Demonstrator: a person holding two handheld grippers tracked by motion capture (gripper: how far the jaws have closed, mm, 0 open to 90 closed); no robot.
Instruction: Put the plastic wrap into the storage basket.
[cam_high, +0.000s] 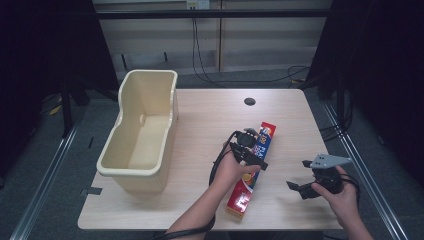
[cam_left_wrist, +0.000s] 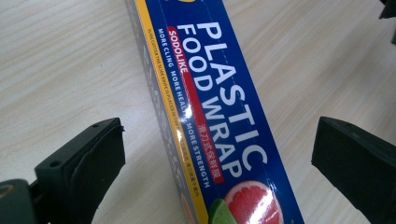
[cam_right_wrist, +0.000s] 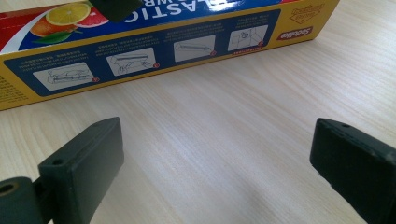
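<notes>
A long box of plastic food wrap (cam_high: 254, 165), blue, red and yellow with citrus pictures, lies flat on the wooden table (cam_high: 210, 110), right of centre. My left gripper (cam_high: 256, 149) hovers over the box's middle, open, one jaw on each side and neither touching it. From the left gripper view, the box (cam_left_wrist: 210, 116) runs up between the wide-apart jaws of that gripper (cam_left_wrist: 219, 140). My right gripper (cam_high: 299, 175) is held to the right of the box, open and holding nothing. Ahead of the right gripper (cam_right_wrist: 215, 140) lies bare table, then the box's side panel (cam_right_wrist: 154, 42).
A tall beige plastic bin (cam_high: 172, 120) stands on the table's left part, with nothing visible inside. A dark round cable hole (cam_high: 249, 101) sits near the far edge. Black cables trail from both grippers toward the near edge. Dark curtains and floor cables surround the table.
</notes>
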